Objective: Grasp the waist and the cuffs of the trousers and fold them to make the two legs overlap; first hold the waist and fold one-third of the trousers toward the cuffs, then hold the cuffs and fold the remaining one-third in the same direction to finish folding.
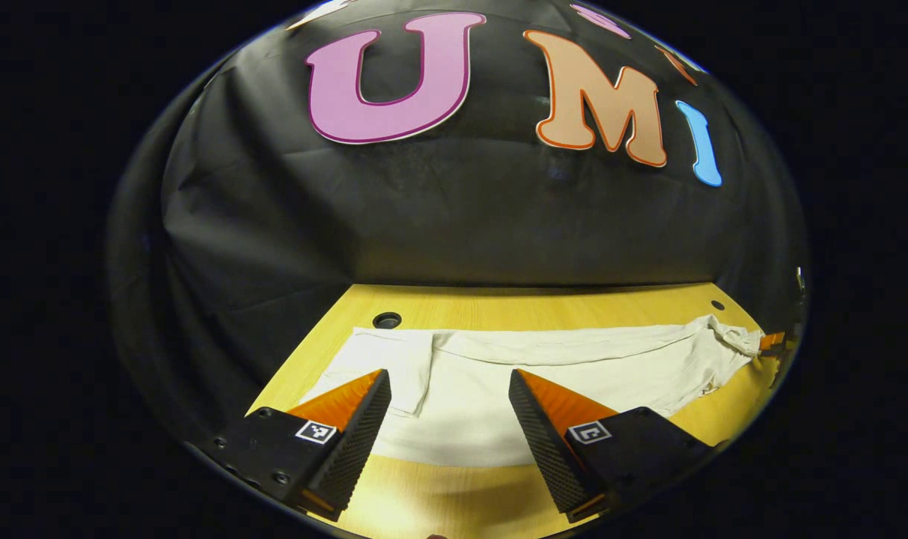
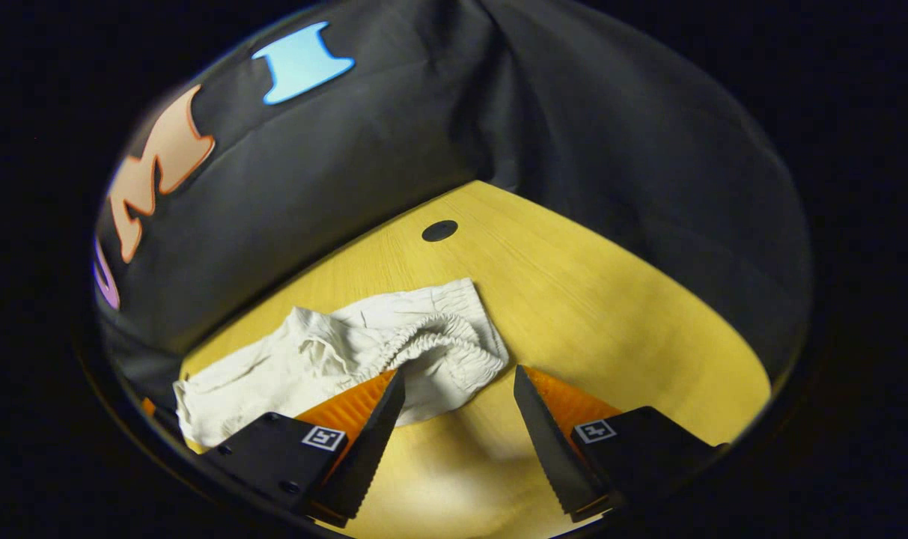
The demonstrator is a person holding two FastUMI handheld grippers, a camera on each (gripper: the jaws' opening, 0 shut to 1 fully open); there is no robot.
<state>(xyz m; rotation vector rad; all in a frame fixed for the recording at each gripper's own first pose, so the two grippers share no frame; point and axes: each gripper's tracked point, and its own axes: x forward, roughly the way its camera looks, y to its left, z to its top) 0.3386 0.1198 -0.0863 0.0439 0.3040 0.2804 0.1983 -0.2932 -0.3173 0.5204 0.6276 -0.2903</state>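
Left gripper view: tabletop [image 1: 491, 299] w/ the trousers [image 1: 573, 363] laid lengthwise across it, pale cloth mostly flat, cuff end [image 1: 382, 359] just ahead of the left gripper [image 1: 450, 408], jaws wide, nothing held. Right gripper view: waist [image 2: 439, 340], gathered elastic, bunched and crumpled, sits just ahead of the right gripper [image 2: 457, 408], jaws also wide and empty, one finger at the cloth edge. Looks like the 1st step, legs not yet overlapped. To do it well: get both layers of the waistband in the right jaws, not just the top ruffle; left takes the cuff corner low to the tabletop; lift both ends together, keep cloth taut so the legs land edge to edge
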